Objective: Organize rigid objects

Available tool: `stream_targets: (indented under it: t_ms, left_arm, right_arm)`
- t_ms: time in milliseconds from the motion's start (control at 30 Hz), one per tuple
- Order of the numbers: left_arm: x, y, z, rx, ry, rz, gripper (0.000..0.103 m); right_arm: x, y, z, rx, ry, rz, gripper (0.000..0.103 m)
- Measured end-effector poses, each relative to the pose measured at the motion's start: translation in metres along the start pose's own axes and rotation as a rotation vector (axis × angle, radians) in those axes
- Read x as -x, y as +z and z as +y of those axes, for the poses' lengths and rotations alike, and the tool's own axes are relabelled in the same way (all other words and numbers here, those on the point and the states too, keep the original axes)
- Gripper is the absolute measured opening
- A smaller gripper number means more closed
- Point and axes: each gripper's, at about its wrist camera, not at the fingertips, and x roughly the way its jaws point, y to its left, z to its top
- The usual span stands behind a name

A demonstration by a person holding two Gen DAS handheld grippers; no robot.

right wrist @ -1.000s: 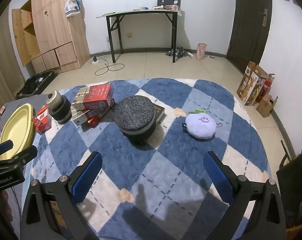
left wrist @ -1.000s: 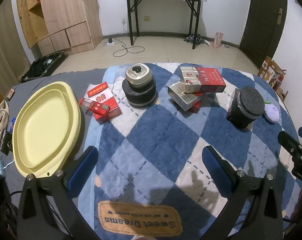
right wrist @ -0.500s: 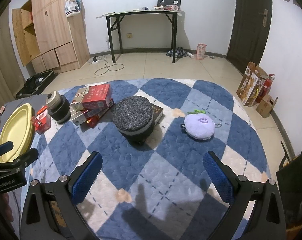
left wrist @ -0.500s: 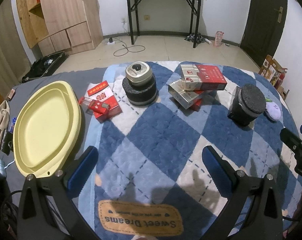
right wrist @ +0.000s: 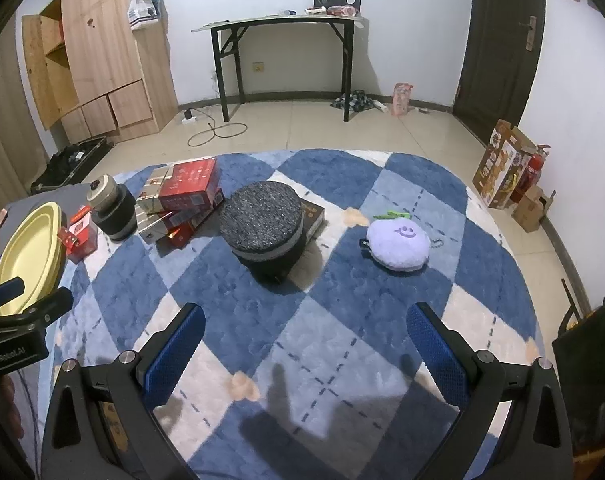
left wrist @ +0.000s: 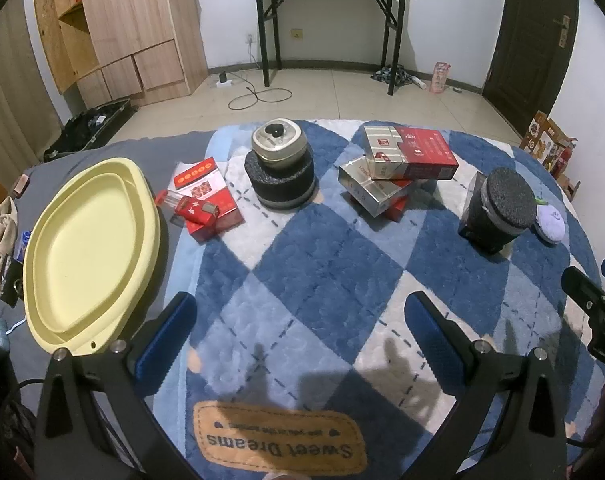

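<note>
Both the left gripper (left wrist: 300, 336) and right gripper (right wrist: 305, 346) hover with ribbed blue pads spread wide, holding nothing, above the quilted blue-and-white rug (left wrist: 326, 264). Glossy red-and-silver boxes (left wrist: 398, 170) lie stacked mid-rug between a metal-lidded round tin (left wrist: 279, 145) on a black foam ring and a gritty-topped black cylinder (right wrist: 262, 228); a smooth oval yellow tray (left wrist: 90, 248) sits at the left edge.

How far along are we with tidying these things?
Nothing looks done yet: the yellow tray is empty. Nothing is in hand; the left hand-held gripper and right hand-held gripper are open over the rug. The red boxes, the tin and the black foam-topped container remain scattered.
</note>
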Motion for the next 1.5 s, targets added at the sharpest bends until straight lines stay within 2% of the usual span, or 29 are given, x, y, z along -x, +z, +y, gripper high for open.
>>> stream_targets:
  t_ms: [100,233,667,867,1300,1500]
  left_arm:
    - [0.000,0.000,0.000,0.002,-0.003,0.001,0.103]
    - [-0.003,0.000,0.002,0.008,-0.054,0.017,0.103]
    - [-0.006,0.001,0.006,0.032,-0.034,0.020,0.103]
    - [-0.004,-0.003,-0.001,-0.017,-0.024,0.001,0.103]
    - [0.001,-0.006,-0.001,-0.026,-0.043,0.000,0.103]
    - [0.000,-0.007,0.003,-0.017,-0.013,0.009,0.103]
  right_arm:
    - [-0.002,-0.001,-0.001,-0.003,0.000,0.001,0.103]
    - [-0.002,-0.001,-0.002,-0.009,0.003,-0.001,0.103]
    - [-0.009,-0.003,-0.003,-0.006,0.010,0.014,0.103]
    - [-0.008,-0.004,-0.008,-0.020,0.004,0.012,0.103]
    - [-0.007,-0.006,-0.009,-0.016,-0.005,0.010,0.103]
    - [-0.010,-0.005,-0.004,-0.015,0.013,0.014,0.103]
